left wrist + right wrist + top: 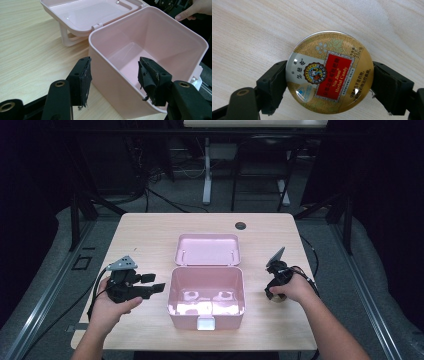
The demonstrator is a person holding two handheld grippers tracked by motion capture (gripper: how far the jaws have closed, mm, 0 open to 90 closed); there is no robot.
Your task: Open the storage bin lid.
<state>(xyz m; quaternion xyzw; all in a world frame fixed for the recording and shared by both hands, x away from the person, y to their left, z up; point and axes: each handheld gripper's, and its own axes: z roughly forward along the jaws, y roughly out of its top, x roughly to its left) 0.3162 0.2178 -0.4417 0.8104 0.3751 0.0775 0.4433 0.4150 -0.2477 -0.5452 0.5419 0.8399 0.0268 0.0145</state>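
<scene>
On the pale wooden table (150, 227) sits a pink box (206, 298), its lid (208, 249) thrown back flat behind it and its inside bare.

To the box's right, the right gripper (329, 85) points down at a round candy tin (329, 72) lying flat on the wood. The tin is gold with a red label reading "Nin Jiom Herbal Candy". In the right gripper view the two black pads stand at the tin's left and right edges, spread about as wide as the tin itself, and both meet its rim: it has hold of the tin, which rests on the table. From the high view the person's right hand (290, 289) covers most of this, and a sliver of the tin (276, 299) peeps out below it, well apart from the box wall.

The left gripper (155, 287) hangs level just beside the box's left wall. In the left gripper view its jaws stand wide apart, straddling the near corner of the box without touching it, one pad outside the wall and one over the rim. Nothing is in them.
</scene>
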